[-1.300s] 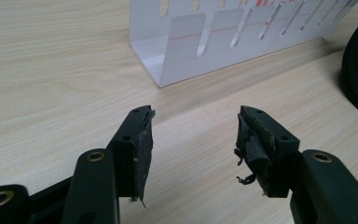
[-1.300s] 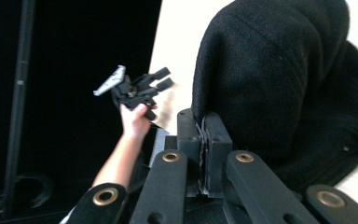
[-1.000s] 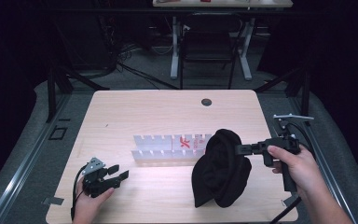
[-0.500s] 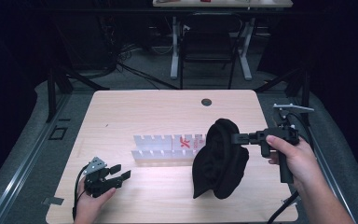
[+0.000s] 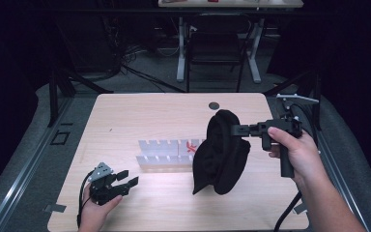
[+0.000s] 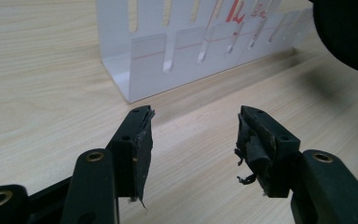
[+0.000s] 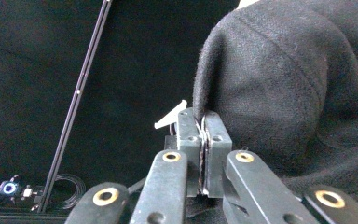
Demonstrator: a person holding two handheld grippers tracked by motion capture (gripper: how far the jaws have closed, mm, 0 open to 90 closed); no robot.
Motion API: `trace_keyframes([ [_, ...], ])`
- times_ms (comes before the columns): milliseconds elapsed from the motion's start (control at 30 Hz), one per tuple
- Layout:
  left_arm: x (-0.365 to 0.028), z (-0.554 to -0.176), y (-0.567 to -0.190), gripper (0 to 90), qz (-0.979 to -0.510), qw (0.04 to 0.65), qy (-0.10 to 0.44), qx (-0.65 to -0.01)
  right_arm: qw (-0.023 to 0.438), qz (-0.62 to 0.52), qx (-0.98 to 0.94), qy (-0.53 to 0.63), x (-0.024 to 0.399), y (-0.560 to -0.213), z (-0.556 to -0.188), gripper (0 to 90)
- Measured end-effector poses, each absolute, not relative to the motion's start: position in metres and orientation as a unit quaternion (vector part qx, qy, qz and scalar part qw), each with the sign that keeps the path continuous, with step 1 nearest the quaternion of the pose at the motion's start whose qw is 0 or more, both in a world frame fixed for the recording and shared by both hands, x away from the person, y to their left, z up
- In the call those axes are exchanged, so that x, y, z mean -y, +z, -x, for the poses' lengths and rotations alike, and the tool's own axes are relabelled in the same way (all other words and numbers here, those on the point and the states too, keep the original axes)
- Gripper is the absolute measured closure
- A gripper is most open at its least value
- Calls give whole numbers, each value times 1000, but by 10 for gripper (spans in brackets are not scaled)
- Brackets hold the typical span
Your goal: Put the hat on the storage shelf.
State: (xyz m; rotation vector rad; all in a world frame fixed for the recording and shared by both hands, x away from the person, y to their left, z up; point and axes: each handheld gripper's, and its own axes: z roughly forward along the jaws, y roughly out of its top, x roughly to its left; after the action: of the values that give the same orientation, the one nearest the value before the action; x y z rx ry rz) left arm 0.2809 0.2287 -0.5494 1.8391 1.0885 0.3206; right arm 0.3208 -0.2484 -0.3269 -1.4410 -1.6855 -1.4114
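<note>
A black knitted garment (image 5: 221, 152) hangs above the table's right half, pinched at its upper edge by my right gripper (image 5: 235, 129), which is shut on it. In the right gripper view the jaws press together on the fabric's edge (image 7: 205, 109). A white slotted rack (image 5: 166, 153) with red marks stands at the table's middle, partly hidden behind the garment. My left gripper (image 5: 124, 181) rests low at the front left, open, nothing between its fingers (image 6: 137, 144). The rack (image 6: 182, 51) lies just ahead of it in the left gripper view.
The light wooden table (image 5: 140, 116) has a small dark round disc (image 5: 214, 105) near its far edge. A chair and desk legs (image 5: 216, 46) stand beyond the table. Dark floor and metal rails (image 5: 24, 159) run along the left side.
My right gripper has risen and moved slightly left with the garment, lifting it off the table. The left gripper has stayed put.
</note>
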Motion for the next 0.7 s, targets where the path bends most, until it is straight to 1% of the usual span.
trace_keyframes([
  [200,-219,-279,-539,456,-756,483,127,-423,253,529,619,-522,240,-324,-331,883],
  [533,-192,-274,-510,461,-771,503,127,-369,251,528,614,-530,221,-321,-351,883],
  [700,-177,-279,-501,460,-772,509,130,-359,246,525,619,-530,212,-323,-361,883],
])
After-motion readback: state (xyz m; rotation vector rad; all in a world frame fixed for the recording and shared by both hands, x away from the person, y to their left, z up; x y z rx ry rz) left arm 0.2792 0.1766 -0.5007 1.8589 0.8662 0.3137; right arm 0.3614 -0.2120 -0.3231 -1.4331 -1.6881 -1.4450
